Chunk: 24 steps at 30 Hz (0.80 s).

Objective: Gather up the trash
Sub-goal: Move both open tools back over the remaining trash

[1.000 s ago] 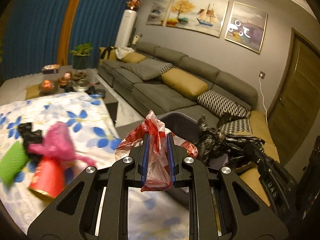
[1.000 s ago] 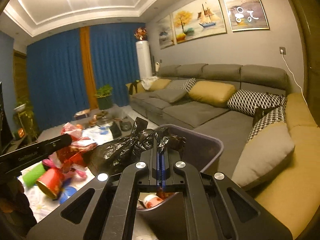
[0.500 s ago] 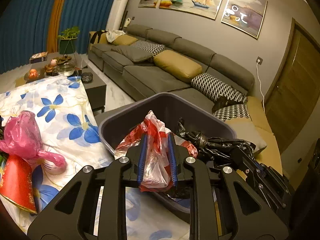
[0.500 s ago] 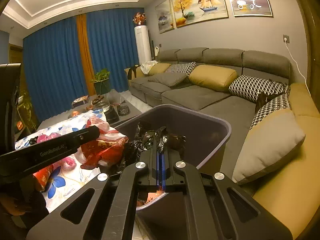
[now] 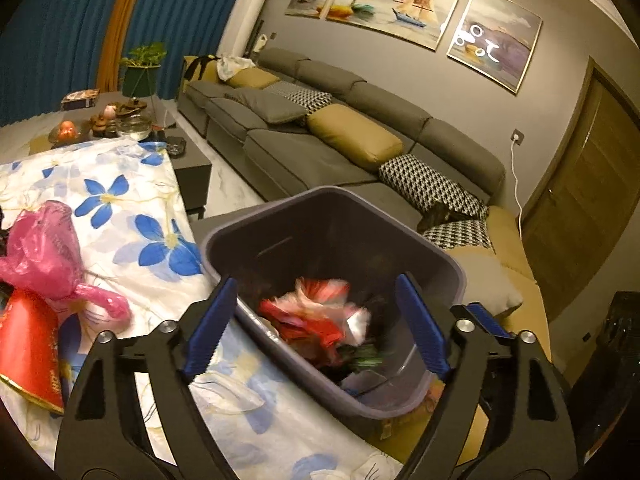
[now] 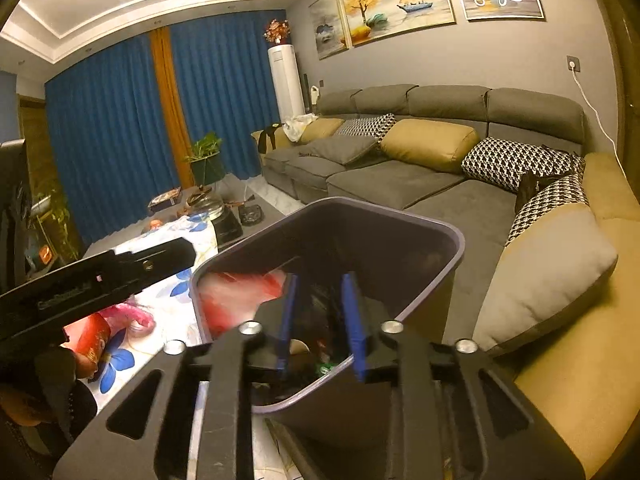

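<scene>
While the red-and-white plastic bag (image 5: 316,314) lies blurred inside the grey bin (image 5: 332,200), the left gripper (image 5: 316,320) above the bin is opening wide, empty; the right gripper (image 6: 320,320) beside it opens narrowly, gripping nothing.

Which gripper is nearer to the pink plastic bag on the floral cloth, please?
Left. The left gripper, jaws opening over the bin, sits beside the pink plastic bag; the right gripper is beyond it, farther away.
</scene>
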### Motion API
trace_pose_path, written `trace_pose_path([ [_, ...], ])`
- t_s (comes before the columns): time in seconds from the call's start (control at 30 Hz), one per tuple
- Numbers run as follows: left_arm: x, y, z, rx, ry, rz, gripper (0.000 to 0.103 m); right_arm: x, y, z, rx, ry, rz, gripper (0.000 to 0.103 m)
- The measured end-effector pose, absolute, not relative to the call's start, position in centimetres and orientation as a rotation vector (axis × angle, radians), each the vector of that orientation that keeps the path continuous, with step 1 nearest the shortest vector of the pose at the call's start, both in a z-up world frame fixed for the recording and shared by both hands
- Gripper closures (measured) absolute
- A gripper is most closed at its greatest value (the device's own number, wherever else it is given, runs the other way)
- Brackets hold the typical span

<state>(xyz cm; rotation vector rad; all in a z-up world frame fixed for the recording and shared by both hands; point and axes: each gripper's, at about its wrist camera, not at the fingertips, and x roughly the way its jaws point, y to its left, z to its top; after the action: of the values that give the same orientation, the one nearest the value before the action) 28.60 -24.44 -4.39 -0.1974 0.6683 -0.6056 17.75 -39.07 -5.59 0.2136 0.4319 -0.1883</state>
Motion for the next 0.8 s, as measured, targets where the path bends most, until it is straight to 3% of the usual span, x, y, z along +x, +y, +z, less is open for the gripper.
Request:
trace_pose_path([
  [0.2,26.8,-22.2,-3.6,-0.202,0.623,-0.556,0.015,16.4,-38.3,-5.1,0.201,0.408,-0.195,0.050],
  [0.27,25.7,-20.9,-3.3,-0.199,0.598,-0.511,0.012,15.7,-37.6,-4.9,0.187,0.398,-0.199,0.035],
  [0.37,24.0,-18.7,-3.0,-0.182,0.563,-0.435,0.011,14.6,-36.7,-4.7,0.175,0.379,-0.191,0.024],
  [0.47,22.3,-15.9,-3.0,-0.177,0.531,-0.355,0.010,13.6,-35.3,-4.7,0.162,0.369,-0.172,0.019],
  [0.8,16.8,-4.9,-3.9,-0.197,0.475,-0.078,0.010,12.8,-28.4,-5.5,0.110,0.396,-0.010,0.017],
])
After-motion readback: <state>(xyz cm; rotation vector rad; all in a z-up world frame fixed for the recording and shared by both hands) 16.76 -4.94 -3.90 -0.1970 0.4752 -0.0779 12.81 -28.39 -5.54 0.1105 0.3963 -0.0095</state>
